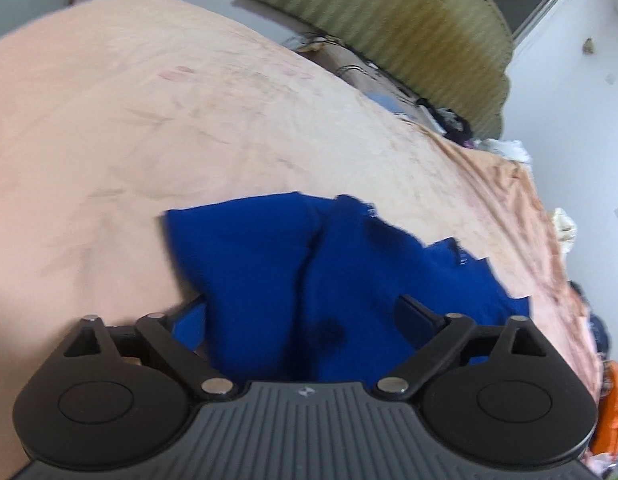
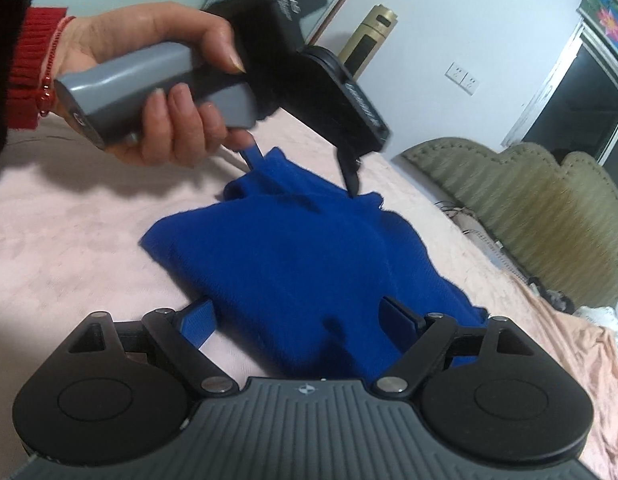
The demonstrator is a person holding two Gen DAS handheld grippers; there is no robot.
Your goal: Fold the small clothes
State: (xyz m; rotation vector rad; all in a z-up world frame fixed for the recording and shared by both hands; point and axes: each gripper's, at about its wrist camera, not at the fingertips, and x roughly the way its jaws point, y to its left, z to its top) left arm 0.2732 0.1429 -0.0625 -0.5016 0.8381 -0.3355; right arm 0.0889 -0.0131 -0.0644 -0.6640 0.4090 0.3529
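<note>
Lying partly folded on the bed (image 2: pixel 69 240), a blue garment (image 2: pixel 293 256) ran lengthwise between both wide-open, empty claws, the right claw (image 2: pixel 297 316) astride its near end, the left claw (image 2: pixel 305 172) over its far end.

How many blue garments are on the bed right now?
1. A single blue garment lies on the pink bedspread, between both open grippers: the right gripper at its near edge, the left gripper at its far edge. Others may lie outside the views.
</note>
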